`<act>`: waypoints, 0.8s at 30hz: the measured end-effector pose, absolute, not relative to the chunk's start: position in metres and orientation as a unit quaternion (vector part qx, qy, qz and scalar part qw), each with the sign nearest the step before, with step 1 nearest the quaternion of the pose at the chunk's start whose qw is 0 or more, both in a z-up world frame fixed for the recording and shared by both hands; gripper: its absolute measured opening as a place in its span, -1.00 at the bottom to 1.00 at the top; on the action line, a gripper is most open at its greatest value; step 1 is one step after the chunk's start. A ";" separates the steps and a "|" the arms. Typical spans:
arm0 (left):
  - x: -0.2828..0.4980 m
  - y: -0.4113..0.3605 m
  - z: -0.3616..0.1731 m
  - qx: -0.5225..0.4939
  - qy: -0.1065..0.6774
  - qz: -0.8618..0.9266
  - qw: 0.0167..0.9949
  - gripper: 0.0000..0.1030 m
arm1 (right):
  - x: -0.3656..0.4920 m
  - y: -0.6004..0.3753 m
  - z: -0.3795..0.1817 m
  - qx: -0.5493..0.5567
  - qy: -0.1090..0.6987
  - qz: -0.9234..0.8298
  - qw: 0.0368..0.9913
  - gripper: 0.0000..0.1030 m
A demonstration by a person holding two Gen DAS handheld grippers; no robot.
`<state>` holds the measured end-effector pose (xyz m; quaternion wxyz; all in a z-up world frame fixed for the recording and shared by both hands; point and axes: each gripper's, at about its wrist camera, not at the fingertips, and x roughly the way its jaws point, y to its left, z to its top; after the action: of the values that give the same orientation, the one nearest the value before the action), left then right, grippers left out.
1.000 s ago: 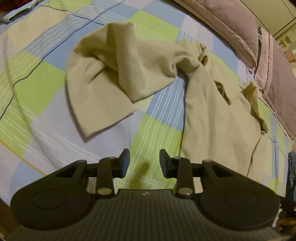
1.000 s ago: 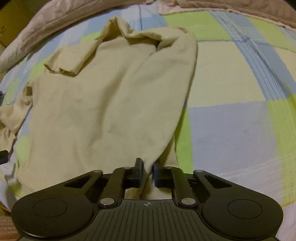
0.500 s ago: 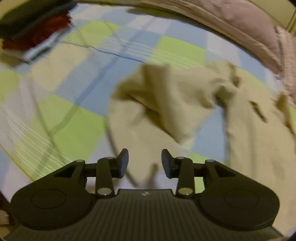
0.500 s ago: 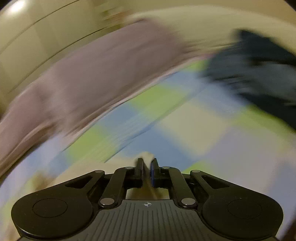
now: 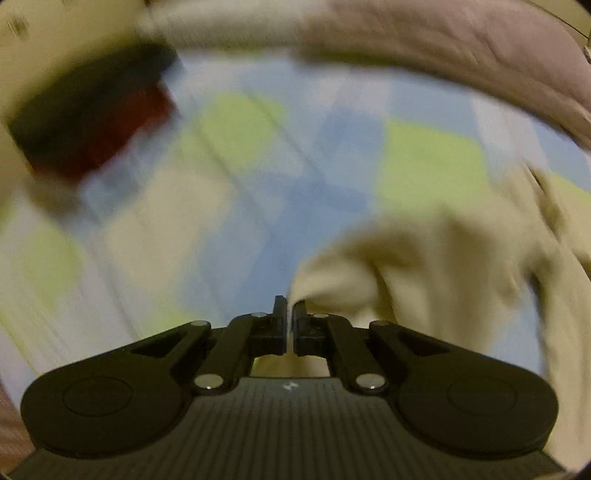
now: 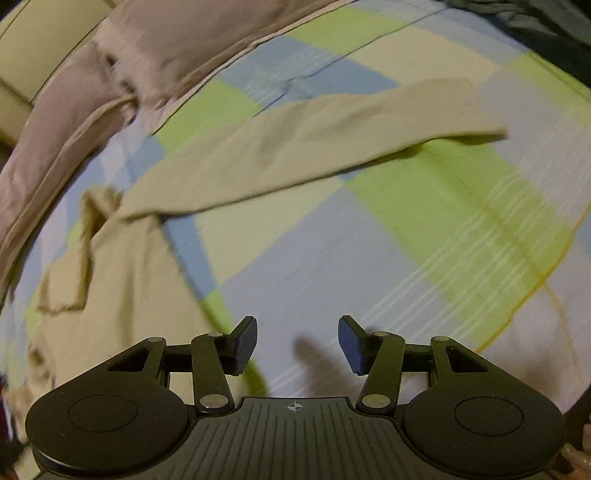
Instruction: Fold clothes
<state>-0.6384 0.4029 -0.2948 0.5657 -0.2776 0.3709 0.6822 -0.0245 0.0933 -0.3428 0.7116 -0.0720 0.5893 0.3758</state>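
A beige long-sleeved garment (image 5: 424,266) lies on a checked blue, green and cream bedsheet (image 5: 258,177). The left wrist view is blurred by motion. There my left gripper (image 5: 289,310) is shut on a beige sleeve end, and cloth rises from between its pads. In the right wrist view the other sleeve (image 6: 325,144) lies stretched out flat across the bedsheet (image 6: 424,229), with the garment's body (image 6: 122,288) at the left. My right gripper (image 6: 297,332) hovers over bare sheet, its jaws opening, with nothing between them.
Mauve pillows (image 6: 122,62) and bedding (image 5: 461,48) line the far side. A dark and red item (image 5: 96,125) lies at the upper left of the left wrist view. Dark clothing (image 6: 546,26) sits at the top right corner.
My left gripper went from open to shut on the sleeve end and swung left. My right gripper let go of the other sleeve, which now lies stretched out, and opened.
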 end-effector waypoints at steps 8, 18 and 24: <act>-0.687 0.408 -0.265 -0.292 0.353 0.741 0.492 -0.51 | -0.029 0.101 -0.331 -0.093 0.583 0.435 0.679 0.05; -0.550 0.228 -0.371 -0.551 0.315 0.392 0.666 -0.34 | -0.041 0.079 -0.360 -0.079 0.609 0.503 0.607 0.07; -0.518 0.207 -0.394 -0.579 0.314 0.371 0.655 -0.69 | -0.058 0.082 -0.381 -0.071 0.614 0.541 0.570 0.06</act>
<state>-0.5179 0.2073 -0.3943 0.6546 -0.5791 0.3135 0.3712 -0.0579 0.0821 -0.3812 0.5704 -0.0708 0.6138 0.5412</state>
